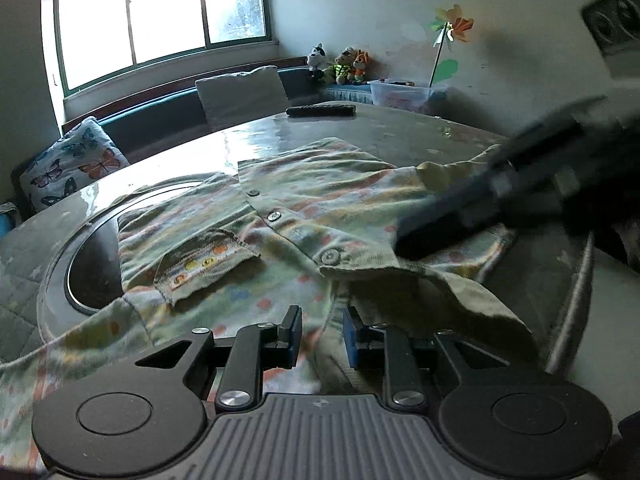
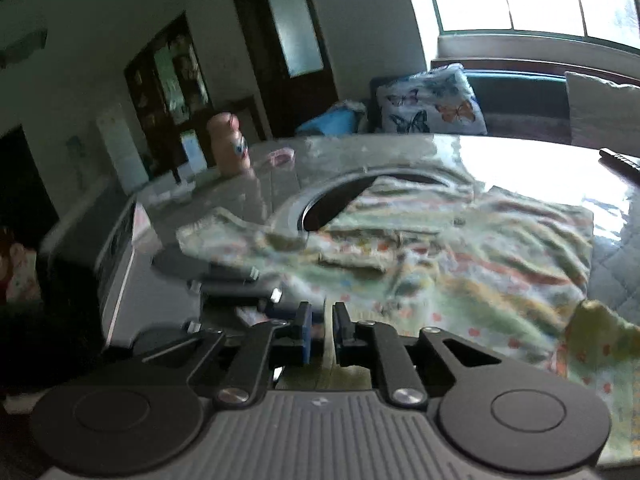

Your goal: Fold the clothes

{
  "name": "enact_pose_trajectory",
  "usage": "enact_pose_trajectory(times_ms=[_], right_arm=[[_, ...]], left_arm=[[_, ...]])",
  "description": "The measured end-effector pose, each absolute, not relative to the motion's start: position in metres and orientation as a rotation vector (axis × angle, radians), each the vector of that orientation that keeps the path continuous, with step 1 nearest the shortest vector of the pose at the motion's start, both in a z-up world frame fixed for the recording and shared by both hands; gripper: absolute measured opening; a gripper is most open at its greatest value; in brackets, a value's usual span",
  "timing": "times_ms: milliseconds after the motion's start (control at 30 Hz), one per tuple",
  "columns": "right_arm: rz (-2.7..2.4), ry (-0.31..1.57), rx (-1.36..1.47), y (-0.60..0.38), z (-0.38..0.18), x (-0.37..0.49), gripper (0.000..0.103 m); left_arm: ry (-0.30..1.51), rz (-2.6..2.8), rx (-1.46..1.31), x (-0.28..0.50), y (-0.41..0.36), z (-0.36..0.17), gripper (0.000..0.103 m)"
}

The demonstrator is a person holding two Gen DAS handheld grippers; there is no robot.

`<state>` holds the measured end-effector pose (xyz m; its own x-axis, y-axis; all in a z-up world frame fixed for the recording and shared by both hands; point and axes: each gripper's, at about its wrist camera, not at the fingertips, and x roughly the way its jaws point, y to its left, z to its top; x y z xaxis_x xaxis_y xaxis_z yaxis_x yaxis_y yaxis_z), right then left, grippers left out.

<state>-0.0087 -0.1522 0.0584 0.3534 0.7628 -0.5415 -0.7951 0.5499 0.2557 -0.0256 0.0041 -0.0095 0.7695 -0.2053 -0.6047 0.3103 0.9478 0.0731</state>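
Observation:
A child's pale green shirt with coloured dots, buttons and a small pocket lies spread on the glossy table. My left gripper hovers over the shirt's near edge. Its jaws stand apart, and only cloth lying beneath shows in the gap. My right gripper reaches in blurred from the right, over the shirt's buttoned front. In the right wrist view the right gripper has its pads close together with a pale strip of the shirt between them. The left gripper is blurred at the shirt's left edge.
A round dark recess in the table lies partly under the shirt. A remote lies at the far edge. A pink bottle stands far left. A butterfly cushion and a bench sit behind the table.

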Motion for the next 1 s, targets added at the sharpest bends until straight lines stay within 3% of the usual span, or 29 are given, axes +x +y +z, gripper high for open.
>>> enact_pose_trajectory(times_ms=[300,367,433,600,1000], right_arm=[[0.912,0.669,-0.220,-0.136,0.030,0.003,0.011],[0.927,0.663,-0.279,-0.129,0.022,-0.004,0.014],[0.937,0.653,-0.336,-0.123,0.015,-0.011,0.023],[0.931,0.602,-0.421,-0.119,0.008,-0.029,0.026],[0.893,0.612,-0.333,-0.148,0.017,-0.044,0.028]], left_arm=[[0.571,-0.241,0.108,-0.042,0.029,0.014,0.027],[0.551,-0.235,0.091,-0.043,0.033,0.020,0.027],[0.554,-0.247,0.084,-0.040,0.030,0.019,0.027],[0.559,-0.277,0.066,-0.034,0.024,0.016,0.027],[0.591,-0.320,0.141,-0.045,0.010,-0.017,0.027]])
